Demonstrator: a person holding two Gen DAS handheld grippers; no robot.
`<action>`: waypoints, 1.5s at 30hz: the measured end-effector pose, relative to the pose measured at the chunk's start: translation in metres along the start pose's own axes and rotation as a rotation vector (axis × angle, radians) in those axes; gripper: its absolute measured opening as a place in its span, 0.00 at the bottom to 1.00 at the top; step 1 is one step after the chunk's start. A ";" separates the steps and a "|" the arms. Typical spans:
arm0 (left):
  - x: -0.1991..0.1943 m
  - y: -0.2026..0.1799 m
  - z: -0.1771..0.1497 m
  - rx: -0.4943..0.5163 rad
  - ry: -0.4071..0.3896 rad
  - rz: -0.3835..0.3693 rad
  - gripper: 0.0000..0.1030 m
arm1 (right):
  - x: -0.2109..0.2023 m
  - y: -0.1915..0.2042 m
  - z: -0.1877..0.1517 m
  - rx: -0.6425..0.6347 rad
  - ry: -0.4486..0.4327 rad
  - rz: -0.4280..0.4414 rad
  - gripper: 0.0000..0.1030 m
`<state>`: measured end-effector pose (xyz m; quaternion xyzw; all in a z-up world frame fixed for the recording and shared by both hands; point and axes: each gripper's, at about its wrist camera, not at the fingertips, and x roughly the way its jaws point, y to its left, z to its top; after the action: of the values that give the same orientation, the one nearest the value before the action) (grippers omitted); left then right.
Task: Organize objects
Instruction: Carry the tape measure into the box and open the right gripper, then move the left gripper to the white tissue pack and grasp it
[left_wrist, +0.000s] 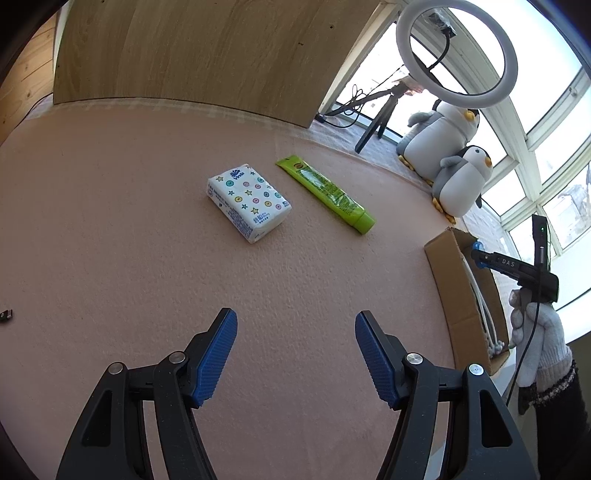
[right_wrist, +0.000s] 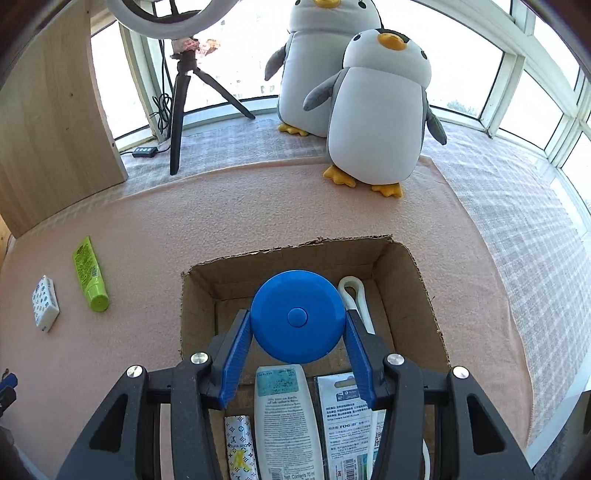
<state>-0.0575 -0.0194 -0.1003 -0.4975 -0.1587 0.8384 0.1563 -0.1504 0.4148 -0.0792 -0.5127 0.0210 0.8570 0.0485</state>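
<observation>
My right gripper (right_wrist: 298, 317) is shut on a round blue tape measure (right_wrist: 297, 308) and holds it over the open cardboard box (right_wrist: 417, 273). The box holds a white bottle (right_wrist: 286, 413), a white packet (right_wrist: 345, 417), a patterned packet (right_wrist: 239, 443) and a white looped cable (right_wrist: 356, 299). My left gripper (left_wrist: 295, 325) is open and empty above the pink mat, short of a white tissue pack (left_wrist: 248, 201) and a green tube (left_wrist: 327, 192). Both also show in the right wrist view, the tissue pack (right_wrist: 45, 302) and tube (right_wrist: 90, 275) left of the box.
Two plush penguins (right_wrist: 376, 107) stand at the mat's far edge. A ring light on a tripod (right_wrist: 181, 96) and a wooden panel (right_wrist: 48, 122) stand at the back left. In the left wrist view the box (left_wrist: 448, 280) sits at the right edge, with the right gripper (left_wrist: 480, 256) over it.
</observation>
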 end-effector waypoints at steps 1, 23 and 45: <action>-0.001 0.001 0.001 -0.005 -0.001 0.001 0.67 | 0.003 -0.002 0.000 0.003 0.008 0.006 0.45; 0.002 0.027 0.052 -0.006 -0.054 0.060 0.67 | -0.033 0.043 -0.012 -0.008 -0.019 0.165 0.47; 0.086 0.062 0.157 -0.066 -0.059 0.130 0.67 | -0.045 0.115 -0.059 -0.081 0.040 0.316 0.47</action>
<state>-0.2416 -0.0564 -0.1226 -0.4868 -0.1583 0.8553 0.0803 -0.0901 0.2922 -0.0689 -0.5217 0.0676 0.8436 -0.1079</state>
